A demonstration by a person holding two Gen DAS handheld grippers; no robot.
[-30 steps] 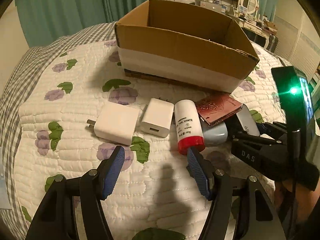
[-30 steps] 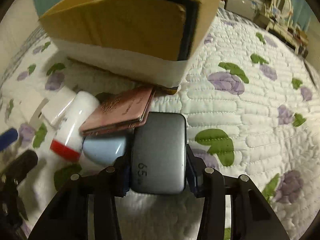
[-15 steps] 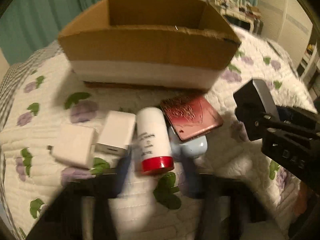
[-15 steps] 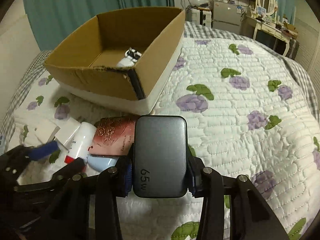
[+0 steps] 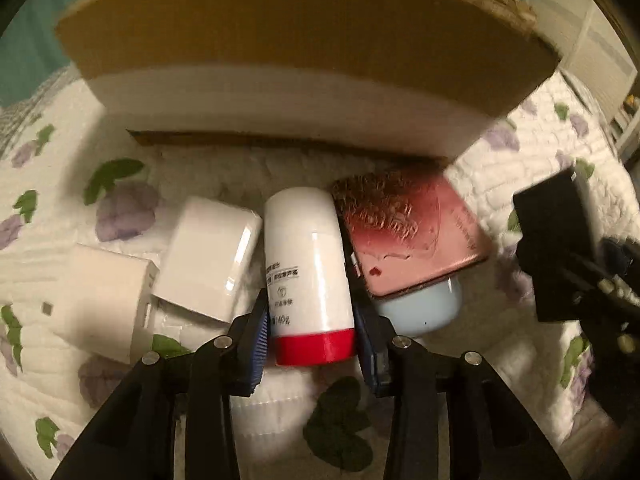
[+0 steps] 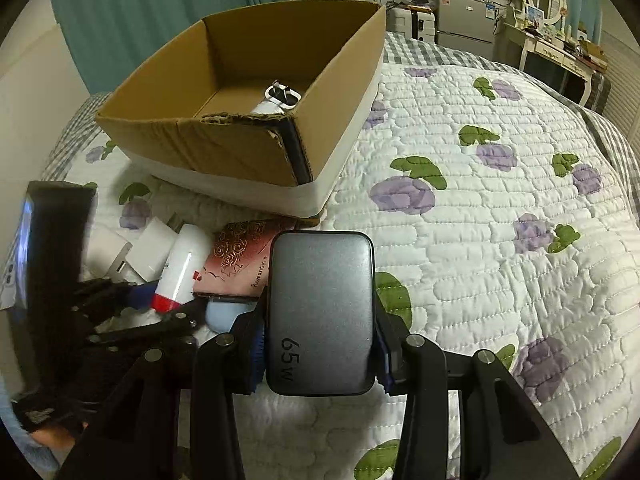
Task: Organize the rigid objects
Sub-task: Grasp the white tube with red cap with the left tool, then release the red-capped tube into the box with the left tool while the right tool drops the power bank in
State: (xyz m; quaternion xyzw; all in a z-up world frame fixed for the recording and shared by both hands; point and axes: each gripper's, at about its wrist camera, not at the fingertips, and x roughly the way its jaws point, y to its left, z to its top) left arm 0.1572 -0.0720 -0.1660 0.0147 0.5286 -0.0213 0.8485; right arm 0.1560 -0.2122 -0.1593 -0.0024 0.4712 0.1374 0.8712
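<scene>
My left gripper (image 5: 311, 334) has its blue pads on both sides of a white bottle with a red cap (image 5: 307, 276) that lies on the quilt, closed around its cap end. Beside the bottle lie two white chargers (image 5: 210, 254) (image 5: 106, 286), a pink rose-patterned case (image 5: 408, 232) and a pale blue case (image 5: 424, 308) under it. My right gripper (image 6: 320, 344) is shut on a grey 65W charger (image 6: 320, 312), held above the quilt. The cardboard box (image 6: 256, 148) stands behind, with a white plug (image 6: 278, 100) inside. The bottle also shows in the right wrist view (image 6: 182, 268).
The box wall (image 5: 304, 52) fills the top of the left wrist view, close to the objects. The right gripper (image 5: 576, 264) shows at that view's right edge. A flowered quilt (image 6: 500, 220) covers the bed. Furniture stands far behind.
My left gripper moved forward and closed around the white bottle. My right gripper lifted the grey charger off the pile and rose, so the box's inside is in view.
</scene>
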